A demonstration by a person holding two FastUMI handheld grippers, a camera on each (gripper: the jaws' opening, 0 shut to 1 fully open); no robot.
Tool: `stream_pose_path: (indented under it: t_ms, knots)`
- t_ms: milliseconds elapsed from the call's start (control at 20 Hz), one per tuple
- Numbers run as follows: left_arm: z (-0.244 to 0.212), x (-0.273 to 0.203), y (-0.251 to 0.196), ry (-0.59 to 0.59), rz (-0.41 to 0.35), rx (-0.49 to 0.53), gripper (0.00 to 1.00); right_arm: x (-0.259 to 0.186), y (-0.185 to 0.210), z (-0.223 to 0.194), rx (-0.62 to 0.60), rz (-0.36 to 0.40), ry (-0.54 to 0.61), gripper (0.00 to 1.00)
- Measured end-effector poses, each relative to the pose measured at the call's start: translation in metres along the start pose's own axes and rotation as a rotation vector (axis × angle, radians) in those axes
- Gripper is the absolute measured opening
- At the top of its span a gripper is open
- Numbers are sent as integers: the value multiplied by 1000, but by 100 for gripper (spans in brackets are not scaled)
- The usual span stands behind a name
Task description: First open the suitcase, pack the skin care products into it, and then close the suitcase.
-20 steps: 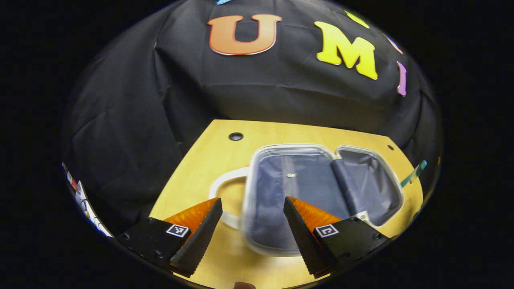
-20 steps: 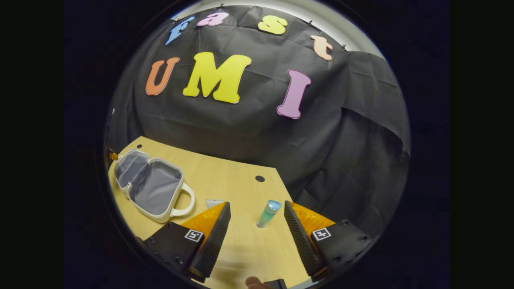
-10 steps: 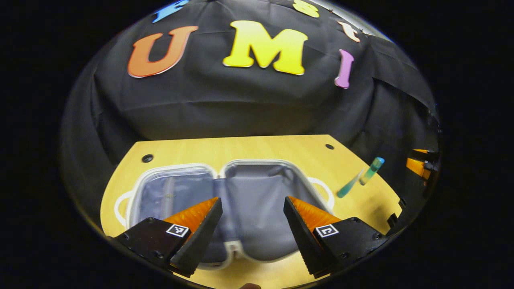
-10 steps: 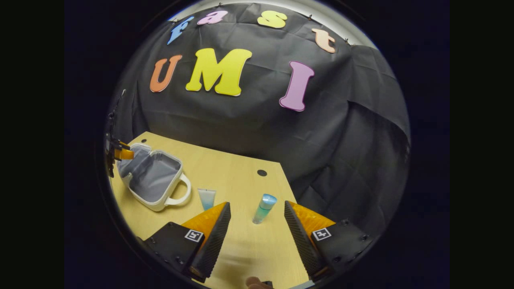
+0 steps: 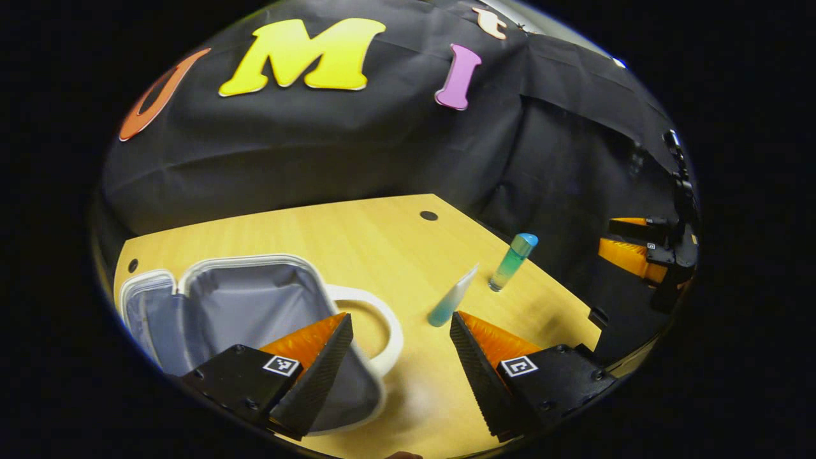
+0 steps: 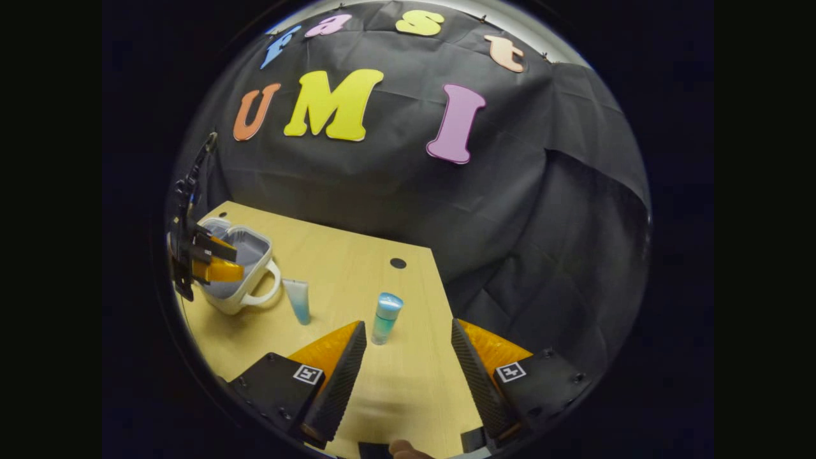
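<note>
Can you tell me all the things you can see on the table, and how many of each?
suitcase: one, white shell with grey lining, lying open at the table's left end.
tube: one, clear fading to blue-green, lying beside the suitcase handle.
bottle: one, blue-green with a blue cap, standing upright right of the tube.
table: one, light wood with small dark holes.
left tool: one, open, above the suitcase.
right tool: one, open, near the bottle.

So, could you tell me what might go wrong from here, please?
The bottle stands upright near the table's edge; a clumsy grab by the open right tool could tip it or roll it off. The tube stands on its cap beside the open suitcase; the left tool might knock it over.
</note>
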State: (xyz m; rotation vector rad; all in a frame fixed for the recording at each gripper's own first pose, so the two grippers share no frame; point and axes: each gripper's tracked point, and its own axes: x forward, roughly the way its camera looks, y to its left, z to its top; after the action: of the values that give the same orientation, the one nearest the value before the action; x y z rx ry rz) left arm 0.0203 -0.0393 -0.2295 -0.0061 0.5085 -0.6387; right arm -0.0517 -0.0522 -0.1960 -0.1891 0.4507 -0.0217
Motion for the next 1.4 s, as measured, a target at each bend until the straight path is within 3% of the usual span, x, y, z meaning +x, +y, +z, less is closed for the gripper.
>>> stream_pose_path:
  t_ms: [250,450,600,650,700,750,800,900,950,1000,1050,1250,1400]
  knots:
    - [-6,58,-46,18,-30,7,98,12,-16,-18,-44,43,34,80]
    - [-13,107,-46,23,34,-7,95,30,-26,-29,-71,83,57,80]
    - [-23,128,-35,39,96,-57,80,52,-31,-30,-77,111,68,80]
    - [-27,136,-34,45,104,-75,81,59,-31,-27,-68,122,69,79]
    - [-31,142,-37,56,96,-91,69,66,-29,-23,-58,135,67,80]
    - [-33,145,-39,61,95,-103,72,73,-26,-19,-47,154,67,80]
    - [-35,147,-40,64,100,-106,61,80,-21,-15,-35,173,66,79]
    - [-32,146,-41,46,105,-116,53,95,-10,-4,-13,202,53,79]
    - [-34,144,-43,47,108,-128,58,101,-3,1,1,219,49,79]
    - [-36,140,-46,51,106,-142,49,106,5,3,14,237,46,79]
    - [-37,135,-51,56,100,-153,48,113,14,5,21,253,43,79]
    - [-25,96,-62,47,132,-135,46,138,43,-11,26,295,79,80]
    - [3,41,-61,-29,192,-96,49,157,56,-26,79,272,124,79]
